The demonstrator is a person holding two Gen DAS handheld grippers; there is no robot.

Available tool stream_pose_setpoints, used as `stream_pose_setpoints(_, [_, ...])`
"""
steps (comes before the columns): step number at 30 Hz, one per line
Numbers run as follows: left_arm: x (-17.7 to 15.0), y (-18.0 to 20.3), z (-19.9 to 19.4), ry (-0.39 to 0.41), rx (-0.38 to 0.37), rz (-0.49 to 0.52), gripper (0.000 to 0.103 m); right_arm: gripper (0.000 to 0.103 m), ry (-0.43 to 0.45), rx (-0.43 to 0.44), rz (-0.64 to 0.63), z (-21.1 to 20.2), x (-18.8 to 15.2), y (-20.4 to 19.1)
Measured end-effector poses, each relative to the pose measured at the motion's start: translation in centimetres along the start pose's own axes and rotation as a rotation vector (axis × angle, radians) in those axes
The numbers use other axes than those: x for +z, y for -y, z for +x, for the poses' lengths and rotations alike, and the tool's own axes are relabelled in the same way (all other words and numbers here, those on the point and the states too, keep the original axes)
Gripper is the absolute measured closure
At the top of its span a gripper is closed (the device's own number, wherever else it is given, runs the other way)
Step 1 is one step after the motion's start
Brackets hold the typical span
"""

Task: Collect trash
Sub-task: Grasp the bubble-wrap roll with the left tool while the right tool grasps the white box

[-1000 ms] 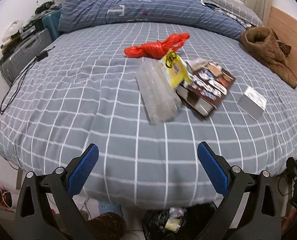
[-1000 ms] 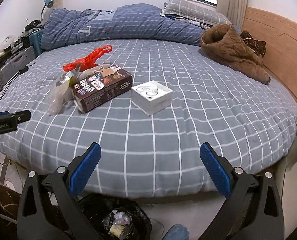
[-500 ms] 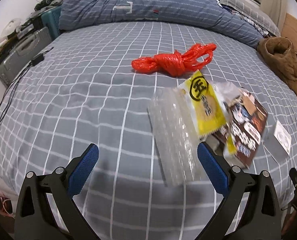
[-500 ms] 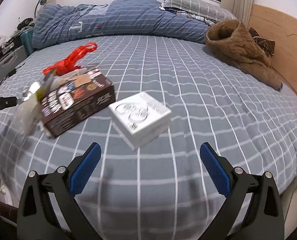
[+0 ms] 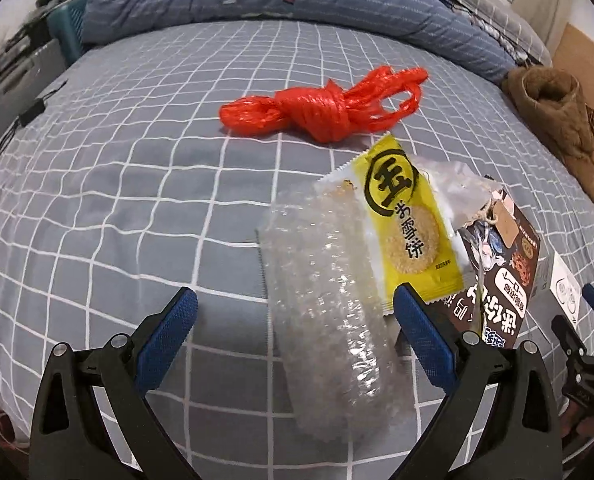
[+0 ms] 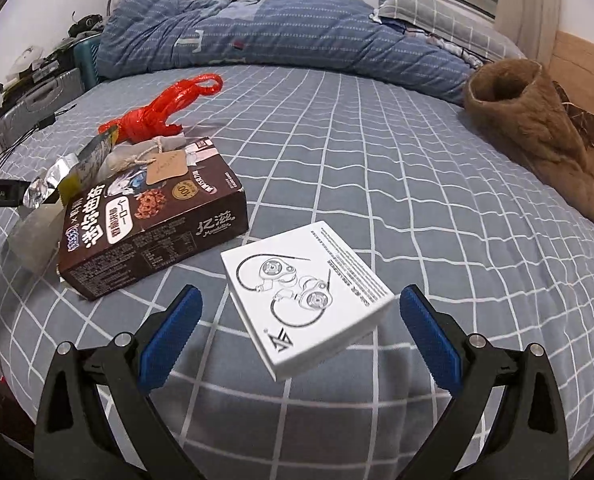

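Observation:
Trash lies on the grey checked bed. My left gripper (image 5: 295, 316) is open, its fingers either side of a clear bubble-wrap piece (image 5: 329, 304). A yellow snack wrapper (image 5: 407, 220) lies against it, with a knotted red plastic bag (image 5: 321, 110) beyond. A dark brown snack box (image 5: 501, 280) lies to the right, also in the right wrist view (image 6: 153, 220). My right gripper (image 6: 297, 320) is open around a white earphone box (image 6: 305, 300). The red bag (image 6: 161, 108) shows there too.
A rolled blue duvet (image 6: 277, 36) and a pillow lie at the far side. A brown fleece garment (image 6: 537, 132) lies at the right by the wooden headboard. A grey suitcase (image 6: 37, 104) and clutter stand left of the bed. The left gripper's body (image 6: 1, 196) shows at the left edge.
Both grippers have moved forward over the bed, down toward the trash. The bubble wrap now sits between my left fingers and the white box between my right fingers. The bin below is out of view.

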State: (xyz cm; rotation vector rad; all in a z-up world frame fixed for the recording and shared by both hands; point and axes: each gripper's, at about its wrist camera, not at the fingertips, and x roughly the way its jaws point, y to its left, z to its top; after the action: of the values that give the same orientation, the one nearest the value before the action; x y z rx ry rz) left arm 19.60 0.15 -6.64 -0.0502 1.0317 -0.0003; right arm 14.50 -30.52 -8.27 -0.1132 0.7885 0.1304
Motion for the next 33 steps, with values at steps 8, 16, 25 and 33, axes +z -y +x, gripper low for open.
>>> stream_pose_setpoints(8, [-0.3, 0.9, 1.9, -0.078, 0.034, 0.032, 0.028, 0.008, -0.049, 0.013, 0.032, 2.2, 0.2, 0.5])
stream_pose_setpoints(16, [-0.5, 1.4, 1.9, -0.072, 0.004, 0.075, 0.07, 0.018, -0.055, -0.019, 0.039, 3.1, -0.2, 0.0])
stream_pose_setpoints(25, [-1.0, 1.5, 0.9, -0.04, 0.014, 0.08, 0.074, 0.023, -0.042, -0.037, 0.068, 2.2, -0.7, 0.2])
stream_pose_setpoints(33, [-1.2, 1.9, -0.2, -0.031, 0.01, 0.074, 0.075, 0.026, -0.023, -0.029, 0.081, 1.8, -0.6, -0.3])
